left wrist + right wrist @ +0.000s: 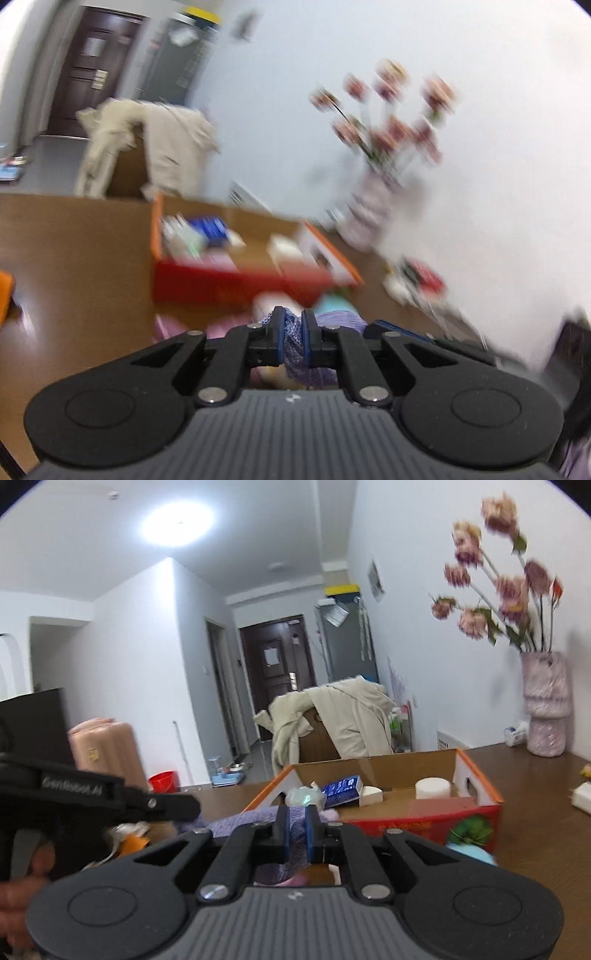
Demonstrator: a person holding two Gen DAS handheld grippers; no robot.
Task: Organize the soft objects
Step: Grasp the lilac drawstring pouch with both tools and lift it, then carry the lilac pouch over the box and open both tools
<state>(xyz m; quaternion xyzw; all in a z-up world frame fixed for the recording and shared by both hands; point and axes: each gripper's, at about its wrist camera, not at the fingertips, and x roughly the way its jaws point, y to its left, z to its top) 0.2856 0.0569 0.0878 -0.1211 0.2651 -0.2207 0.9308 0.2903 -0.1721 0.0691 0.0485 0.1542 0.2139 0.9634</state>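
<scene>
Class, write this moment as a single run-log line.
left gripper: shut on purple cloth | right gripper: shut on purple cloth | box: behind, open | phase: cloth gripped by both

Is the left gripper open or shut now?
Shut on the purple cloth. In the left wrist view the left gripper has its two blue pads close together, with the cloth pinched between them.

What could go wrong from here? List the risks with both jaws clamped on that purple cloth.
1. The left gripper and right gripper both pinch the same purple cloth; pulling apart could stretch it or slip it free.
2. The open cardboard box sits just beyond; a swing may knock it.
3. The flower vase stands on the table, and could tip.
</scene>
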